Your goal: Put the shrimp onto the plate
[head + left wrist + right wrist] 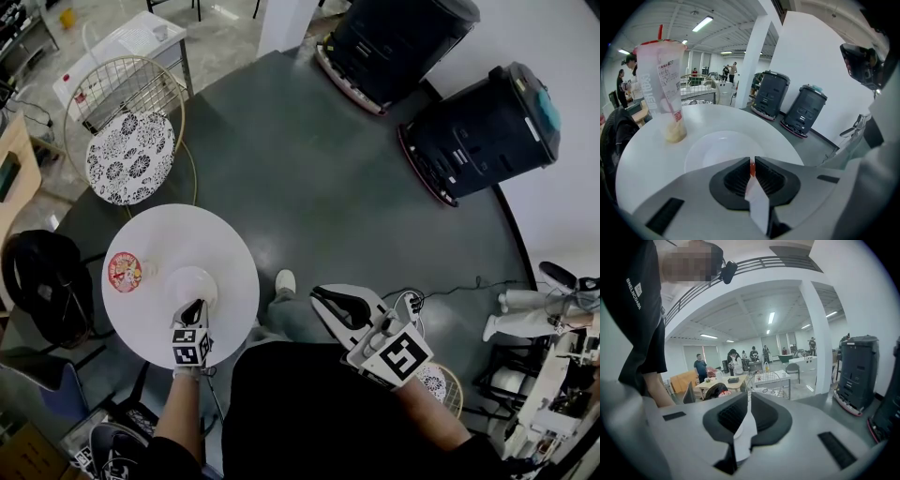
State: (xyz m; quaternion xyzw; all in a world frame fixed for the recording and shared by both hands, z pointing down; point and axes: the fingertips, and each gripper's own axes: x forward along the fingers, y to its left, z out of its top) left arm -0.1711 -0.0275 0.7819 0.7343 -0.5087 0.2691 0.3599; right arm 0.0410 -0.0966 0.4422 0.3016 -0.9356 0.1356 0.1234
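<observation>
A white plate (190,284) lies near the middle of the round white table (234,253). My left gripper (194,309) hovers over the plate's near edge. In the left gripper view its jaws (752,161) are nearly together, shut on a small orange-red shrimp (752,168) of which only a thin strip shows; the plate (717,150) lies right beyond them. My right gripper (328,300) is off the table to the right, above the dark floor. In the right gripper view its jaws (749,401) are shut with nothing between them.
A tall plastic drink cup (663,89) with a red lid (124,271) stands on the table left of the plate. A wire chair with a patterned cushion (131,155) is behind the table, a black seat (42,281) is at its left. Two dark bins (483,127) stand farther back.
</observation>
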